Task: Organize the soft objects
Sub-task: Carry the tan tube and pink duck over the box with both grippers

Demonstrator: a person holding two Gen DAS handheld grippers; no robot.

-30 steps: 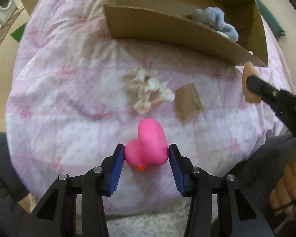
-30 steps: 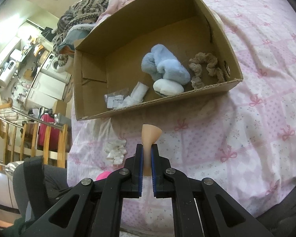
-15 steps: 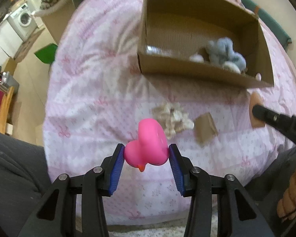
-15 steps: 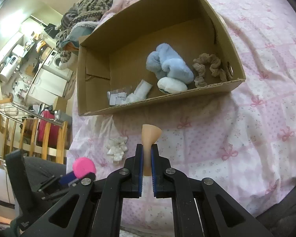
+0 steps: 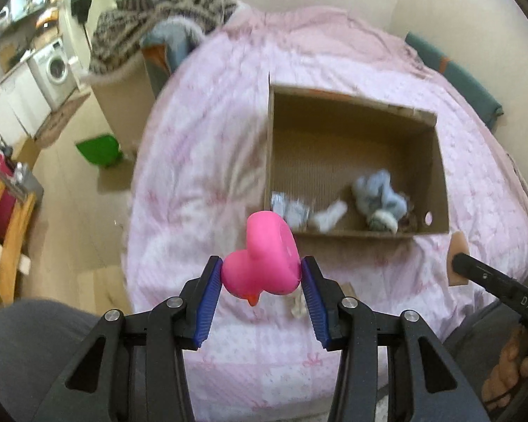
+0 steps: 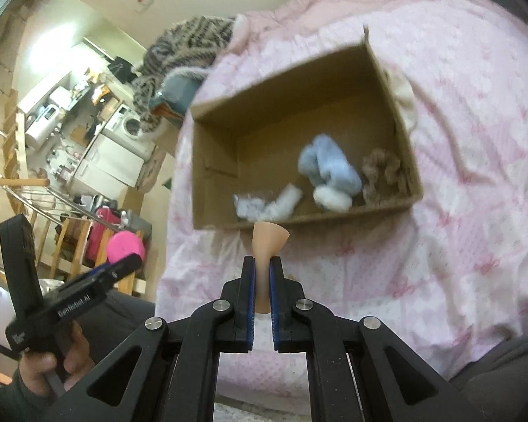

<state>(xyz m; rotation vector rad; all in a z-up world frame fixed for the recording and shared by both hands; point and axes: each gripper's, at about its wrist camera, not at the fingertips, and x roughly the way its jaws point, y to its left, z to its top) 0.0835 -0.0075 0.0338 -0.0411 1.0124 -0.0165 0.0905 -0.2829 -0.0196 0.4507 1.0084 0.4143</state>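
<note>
My left gripper [image 5: 261,277] is shut on a pink rubber duck [image 5: 265,258], held in the air above the pink bedspread, short of the cardboard box [image 5: 352,234]. My right gripper [image 6: 262,269] is shut on a thin peach sponge pad [image 6: 268,241], also raised before the box [image 6: 302,216]. Inside the box lie a light-blue plush toy [image 6: 329,168], a brown scrunchie [image 6: 382,172], a white sock [image 6: 285,202] and a small clear packet [image 6: 248,205]. The left gripper with the duck [image 6: 125,246] shows at the left of the right wrist view.
A cream scrunchie [image 5: 298,307] and a brown pad [image 5: 348,286] lie on the bed, mostly hidden behind my left fingers. A striped blanket pile [image 5: 165,10] sits at the bed's far corner. Beyond the bed's left edge are a green item [image 5: 98,149], washing machine [image 5: 58,68] and wooden chair [image 5: 7,221].
Both grippers have risen with their loads and tilted up, so the box now shows whole and the room beyond the bed has come into view. The grips have not changed.
</note>
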